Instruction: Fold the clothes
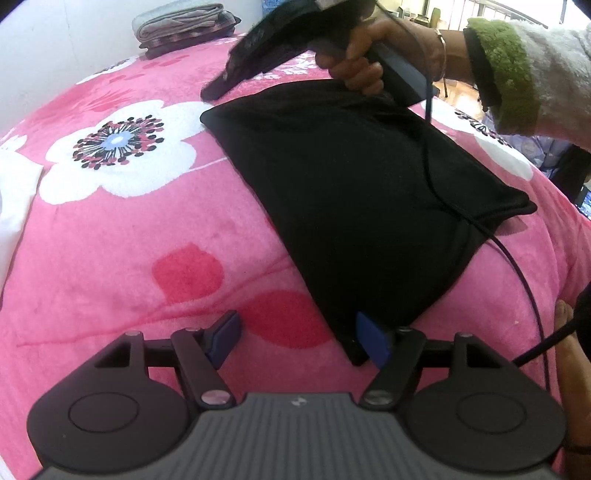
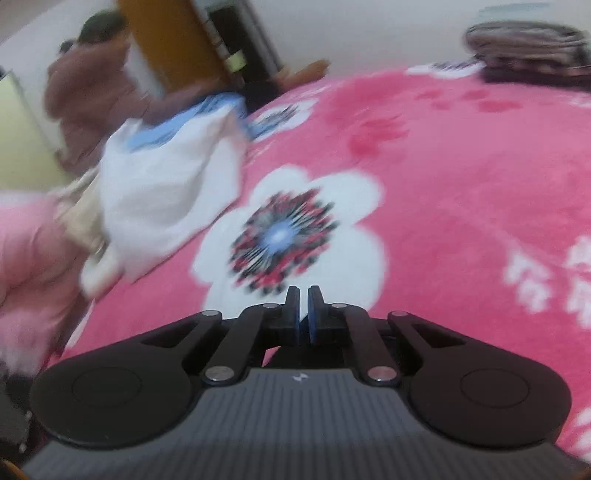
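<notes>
black folded garment (image 1: 362,206) long axis diagonal (far-left to near-right); left claw (image 1: 299,339) released, right claw (image 2: 303,314) clenched.

Bed cover: my pink floral blanket (image 1: 110,229)
Wall: plain white wall (image 1: 55,48)
Door: orange-brown door (image 2: 173,40)
Windows: bright windows (image 1: 491,11) behind me

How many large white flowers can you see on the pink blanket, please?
1 whole large white flower on the pink blanket, left of the folded black garment; others may be hidden.
</notes>
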Demonstrator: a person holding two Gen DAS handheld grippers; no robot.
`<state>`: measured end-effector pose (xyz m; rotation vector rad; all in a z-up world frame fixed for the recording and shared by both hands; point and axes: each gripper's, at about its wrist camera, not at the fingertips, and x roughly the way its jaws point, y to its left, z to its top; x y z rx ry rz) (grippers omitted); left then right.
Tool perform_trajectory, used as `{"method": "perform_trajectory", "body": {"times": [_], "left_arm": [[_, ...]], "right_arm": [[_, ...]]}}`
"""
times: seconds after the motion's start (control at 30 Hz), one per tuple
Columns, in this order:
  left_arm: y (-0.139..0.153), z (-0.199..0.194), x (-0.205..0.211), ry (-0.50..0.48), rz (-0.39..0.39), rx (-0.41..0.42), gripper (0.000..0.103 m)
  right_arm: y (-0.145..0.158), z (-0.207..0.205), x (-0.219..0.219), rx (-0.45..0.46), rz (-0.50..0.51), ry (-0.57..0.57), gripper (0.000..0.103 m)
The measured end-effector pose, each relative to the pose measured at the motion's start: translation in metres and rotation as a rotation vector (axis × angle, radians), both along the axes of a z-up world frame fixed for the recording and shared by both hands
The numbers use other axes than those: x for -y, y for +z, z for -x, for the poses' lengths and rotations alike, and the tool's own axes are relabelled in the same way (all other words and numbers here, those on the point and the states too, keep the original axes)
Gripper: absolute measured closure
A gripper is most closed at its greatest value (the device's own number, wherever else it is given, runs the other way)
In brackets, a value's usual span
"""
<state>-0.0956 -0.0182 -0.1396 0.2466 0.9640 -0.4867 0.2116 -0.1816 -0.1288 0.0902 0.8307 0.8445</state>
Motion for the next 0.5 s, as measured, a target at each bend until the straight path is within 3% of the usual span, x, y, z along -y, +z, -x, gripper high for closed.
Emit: {"method": "perform_trajectory", "body": {"times": [0.17,0.23,0.37,0.43,0.5], "left_arm": [[-0.001,-0.004,0.001,0.003,-0.011,0.003,0.030],[-0.001,-0.004,-0.001,0.006,-0.007,0.000,0.029],[-0.002,-0.006,-0.002,0.004,-0.002,-0.001,0.029],[-0.003,-0.006,-0.003,-0.003,-0.001,0.002,0.029],[-0.004,-0.006,-0.003,-0.005,0.001,0.006,0.028]], "right_arm": [[0.014,0.002,0.010,0.061,0.020,-0.061,0.097],[0.034,0.006,0.045,0.089,-0.058,-0.112,0.097],[0.041,0.033,0.069,0.019,-0.064,0.067,0.097],[0.028,0.045,0.070,-0.037,-0.031,0.144,0.097],[0.010,0.048,0.072,-0.074,0.019,0.143,0.099]]}}
